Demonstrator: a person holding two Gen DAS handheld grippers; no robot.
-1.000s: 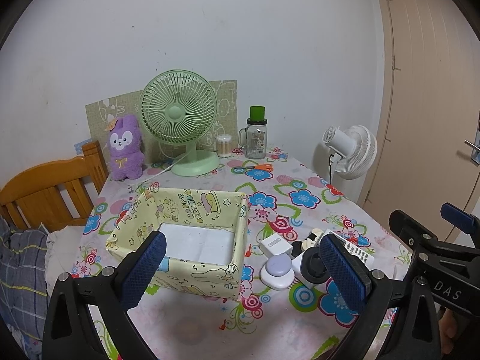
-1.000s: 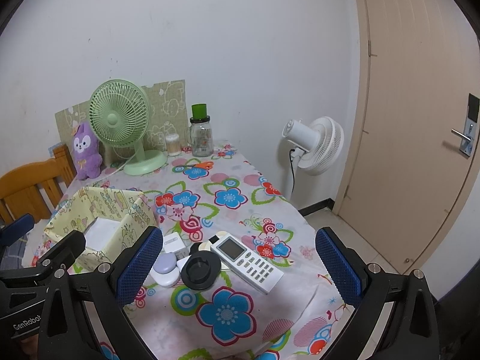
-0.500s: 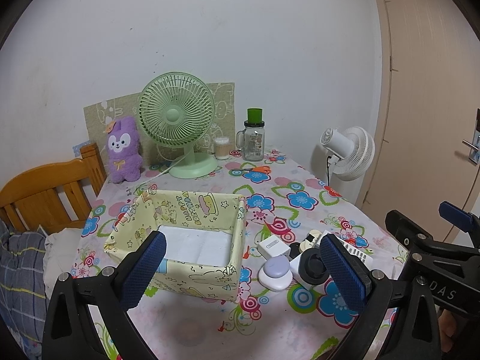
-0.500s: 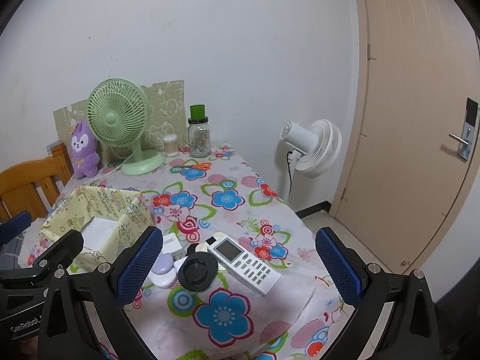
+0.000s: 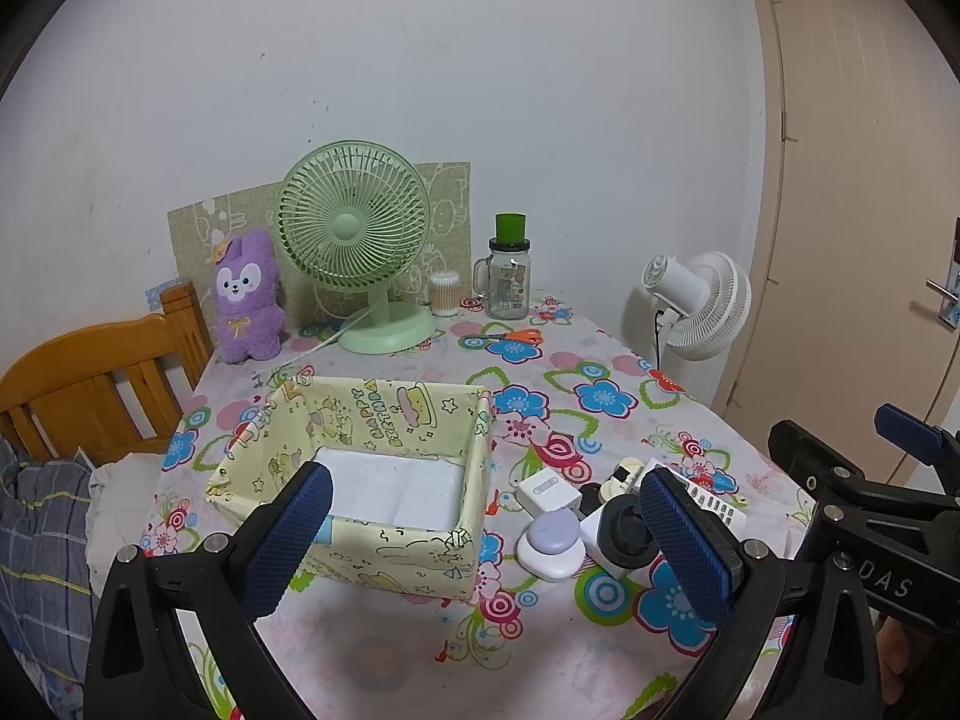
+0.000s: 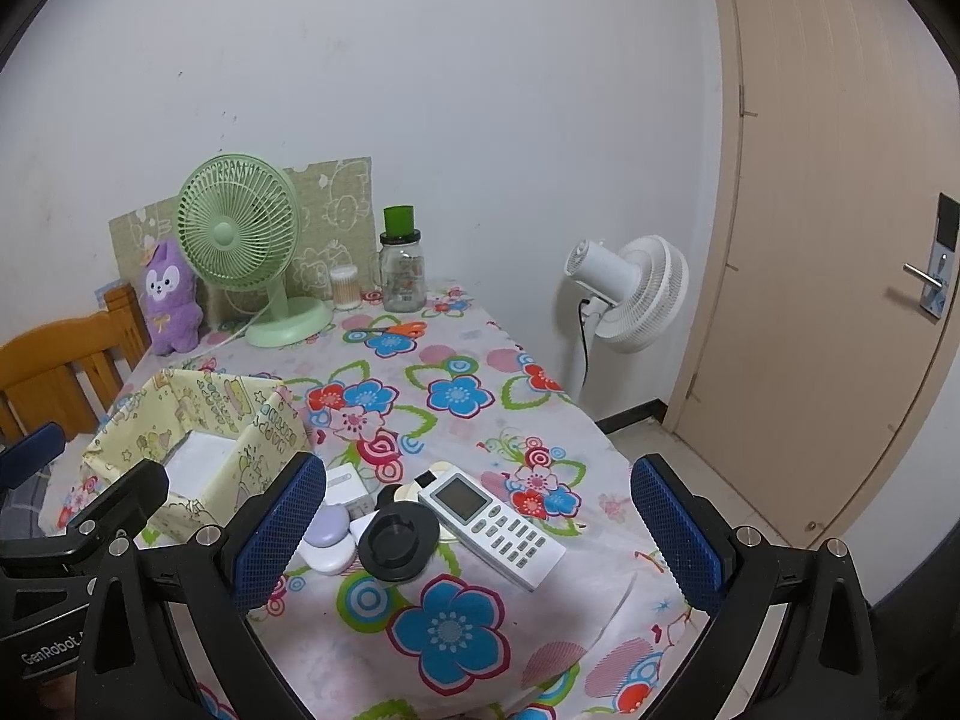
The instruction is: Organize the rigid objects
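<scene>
A yellow patterned box (image 5: pixel 360 480) with a white bottom stands on the flowered table; it also shows in the right wrist view (image 6: pixel 198 456). To its right lies a cluster: a white remote (image 6: pixel 491 521), a black round holder (image 6: pixel 396 546), a lilac and white oval case (image 6: pixel 327 540), a white adapter (image 5: pixel 549 493). My left gripper (image 5: pixel 486 546) is open and empty, held above the table's near edge before the box. My right gripper (image 6: pixel 474 534) is open and empty, above the cluster's near side.
At the back stand a green desk fan (image 5: pixel 357 252), a purple plush (image 5: pixel 247 294), a glass jar with green lid (image 5: pixel 509 276), a cotton swab tub (image 5: pixel 445 294) and orange scissors (image 5: pixel 516 336). A wooden chair (image 5: pixel 90 384) is at left, a white floor fan (image 6: pixel 624 294) and door at right.
Both views have shifted slightly: the table and objects sit a little lower and closer in frame. Both grippers stay open; nothing on the table has moved.
</scene>
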